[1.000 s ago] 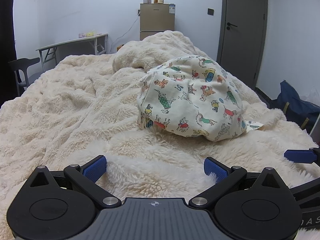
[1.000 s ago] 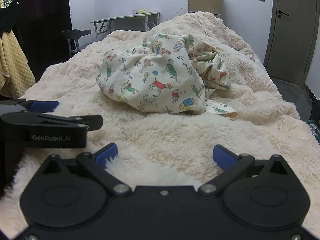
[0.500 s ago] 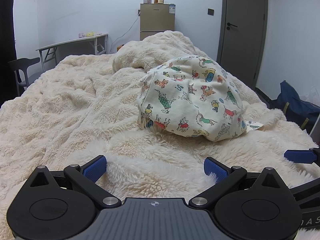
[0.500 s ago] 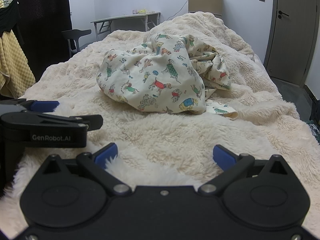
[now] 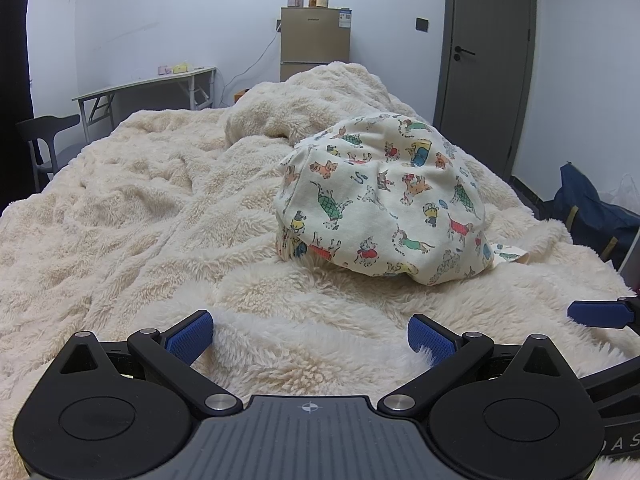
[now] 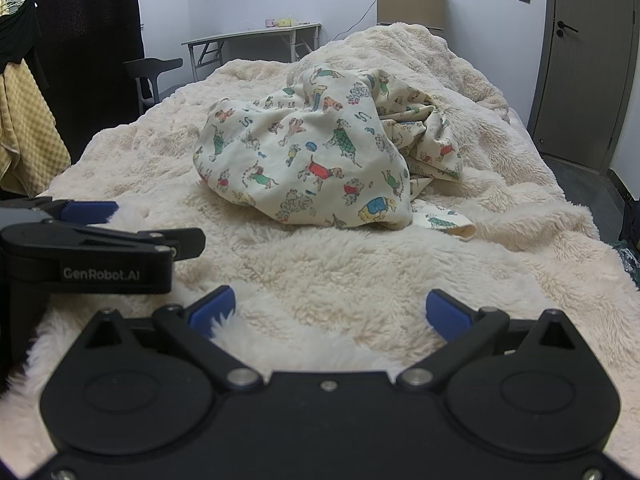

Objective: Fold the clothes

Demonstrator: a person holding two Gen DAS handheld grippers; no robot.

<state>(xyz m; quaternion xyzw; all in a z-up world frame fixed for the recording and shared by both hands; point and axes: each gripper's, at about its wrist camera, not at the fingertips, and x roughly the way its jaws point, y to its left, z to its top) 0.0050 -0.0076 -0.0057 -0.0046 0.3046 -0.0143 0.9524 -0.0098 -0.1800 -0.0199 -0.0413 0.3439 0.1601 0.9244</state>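
Observation:
A cream garment printed with small coloured dogs [image 5: 384, 200] lies crumpled in a heap on a fluffy cream blanket [image 5: 140, 216] that covers the bed. The same garment [image 6: 320, 160] sits ahead in the right wrist view, one corner [image 6: 444, 222] trailing toward the right. My left gripper [image 5: 308, 334] rests low on the blanket well short of the heap, open and empty. My right gripper [image 6: 330, 308] is likewise open and empty, lying beside the left one. A blue pad of the right gripper [image 5: 598, 314] pokes in at the left view's right edge.
A folding table [image 5: 148, 88] and a dark chair [image 5: 44, 140] stand beyond the bed's left side. A small fridge [image 5: 316, 44] stands against the back wall, a grey door [image 5: 484, 52] to the right. A dark blue bag [image 5: 592, 212] lies on the floor at right.

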